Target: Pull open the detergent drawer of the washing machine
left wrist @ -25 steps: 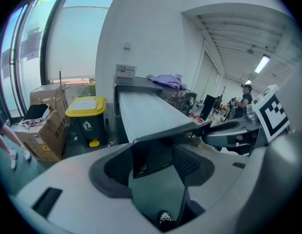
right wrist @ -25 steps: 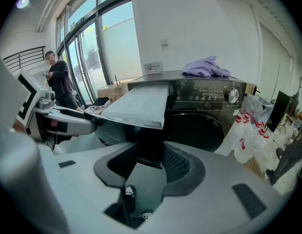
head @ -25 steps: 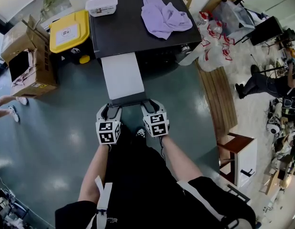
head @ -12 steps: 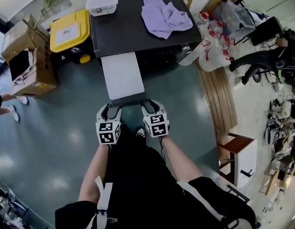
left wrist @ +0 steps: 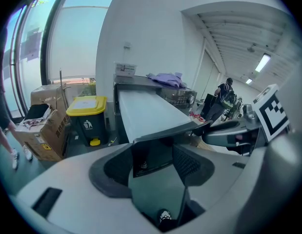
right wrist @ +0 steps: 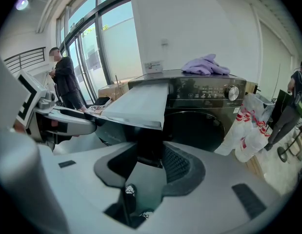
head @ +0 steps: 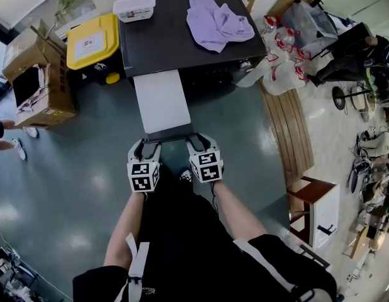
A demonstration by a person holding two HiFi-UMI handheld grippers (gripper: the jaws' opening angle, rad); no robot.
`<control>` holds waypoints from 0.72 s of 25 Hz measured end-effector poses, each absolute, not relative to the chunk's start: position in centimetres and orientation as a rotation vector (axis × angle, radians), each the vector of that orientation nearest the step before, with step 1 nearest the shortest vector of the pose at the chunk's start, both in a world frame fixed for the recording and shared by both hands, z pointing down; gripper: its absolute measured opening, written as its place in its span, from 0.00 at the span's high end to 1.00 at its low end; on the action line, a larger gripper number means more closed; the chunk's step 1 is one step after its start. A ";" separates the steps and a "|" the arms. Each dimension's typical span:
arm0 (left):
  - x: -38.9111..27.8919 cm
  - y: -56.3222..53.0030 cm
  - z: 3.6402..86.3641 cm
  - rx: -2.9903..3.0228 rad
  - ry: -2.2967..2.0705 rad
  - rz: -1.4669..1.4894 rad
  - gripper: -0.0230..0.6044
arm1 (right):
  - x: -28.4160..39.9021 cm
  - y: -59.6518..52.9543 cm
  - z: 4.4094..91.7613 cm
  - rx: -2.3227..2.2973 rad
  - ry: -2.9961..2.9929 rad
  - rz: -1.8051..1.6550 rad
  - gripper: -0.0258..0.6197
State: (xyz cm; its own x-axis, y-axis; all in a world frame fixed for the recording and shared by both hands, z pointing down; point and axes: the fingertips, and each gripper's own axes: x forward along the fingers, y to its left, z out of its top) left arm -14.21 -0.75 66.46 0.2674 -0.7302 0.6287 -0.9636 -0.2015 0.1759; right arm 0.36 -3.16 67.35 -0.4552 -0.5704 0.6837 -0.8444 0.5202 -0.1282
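A dark washing machine [head: 181,36] stands ahead of me, and its long white detergent drawer [head: 161,99] is pulled far out toward me. The drawer's dark front panel [head: 170,133] lies between my two grippers. My left gripper [head: 146,146] is shut on the panel's left end and my right gripper [head: 198,141] on its right end. In the left gripper view the panel [left wrist: 150,156] fills the gap of the left gripper [left wrist: 153,162]. In the right gripper view the panel [right wrist: 150,145] sits in the right gripper [right wrist: 148,157], with the machine's door [right wrist: 199,126] behind.
A purple cloth [head: 216,21] and a white box [head: 134,7] lie on the machine. A yellow-lidded bin [head: 92,41] and cardboard boxes [head: 37,74] stand at its left. Plastic bags [head: 282,61], a wooden board [head: 288,131] and a small cabinet [head: 317,209] are at its right. People stand at both edges.
Both grippers and the drawer stay where they were. Only the person at the far right has shifted.
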 end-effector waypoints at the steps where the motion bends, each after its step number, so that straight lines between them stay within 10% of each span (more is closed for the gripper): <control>1: -14.1 -0.8 66.6 2.002 -1.521 0.565 0.56 | 0.4 -3.2 67.5 1.144 -2.184 0.621 0.71; 18: -15.8 0.0 66.0 1.943 -1.472 0.521 0.56 | 2.5 -2.4 66.7 1.170 -2.189 0.618 0.69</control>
State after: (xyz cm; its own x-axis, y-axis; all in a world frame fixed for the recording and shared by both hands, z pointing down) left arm -15.83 0.03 66.05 0.2950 -0.7006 0.6498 -0.9534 -0.1701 0.2494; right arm 2.48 -2.41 66.69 -0.4508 -0.5848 0.6744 -0.8511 0.5094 -0.1271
